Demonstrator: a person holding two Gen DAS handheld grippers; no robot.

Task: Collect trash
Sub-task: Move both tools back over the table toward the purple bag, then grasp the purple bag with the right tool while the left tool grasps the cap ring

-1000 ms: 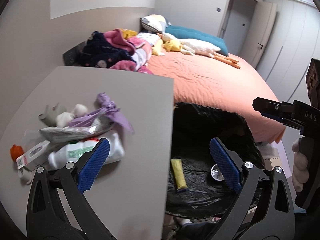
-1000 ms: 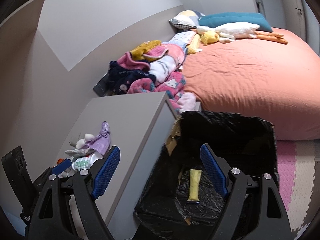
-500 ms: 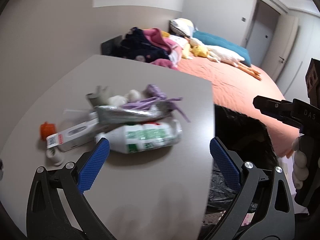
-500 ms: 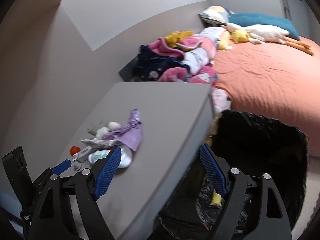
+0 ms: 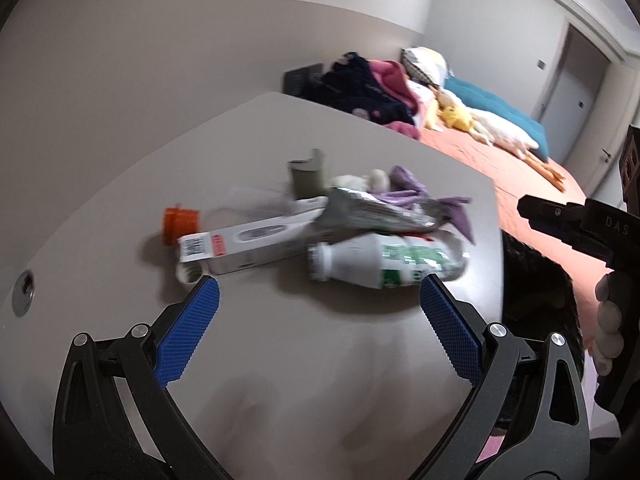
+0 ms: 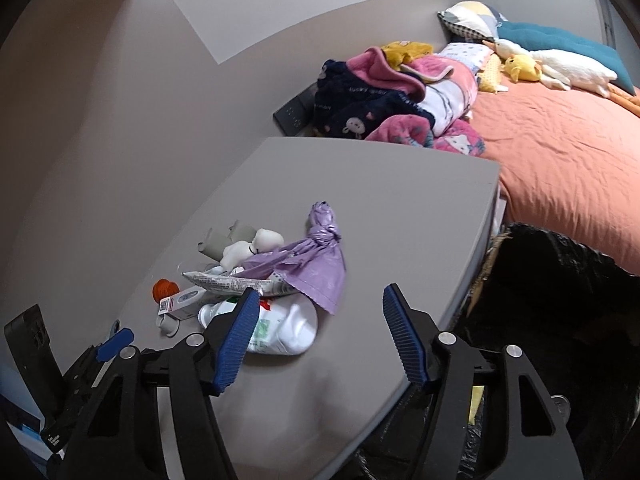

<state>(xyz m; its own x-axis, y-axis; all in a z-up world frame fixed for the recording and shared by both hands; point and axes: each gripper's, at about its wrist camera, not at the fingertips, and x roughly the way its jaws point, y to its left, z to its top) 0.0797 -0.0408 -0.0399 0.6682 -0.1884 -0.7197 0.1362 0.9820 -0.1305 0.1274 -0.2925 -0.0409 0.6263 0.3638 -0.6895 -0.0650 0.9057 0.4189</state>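
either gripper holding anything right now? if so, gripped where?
Nothing held. Left gripper and right gripper are both open and empty above the table, short of the trash pile.

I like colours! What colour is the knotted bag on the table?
Purple, clearest in the right wrist view.

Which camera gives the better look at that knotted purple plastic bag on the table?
The right wrist view: the purple bag shows whole and sharp, knot on top, draped over the other trash. In the left wrist view it is blurred and mostly hidden behind the silver wrapper.
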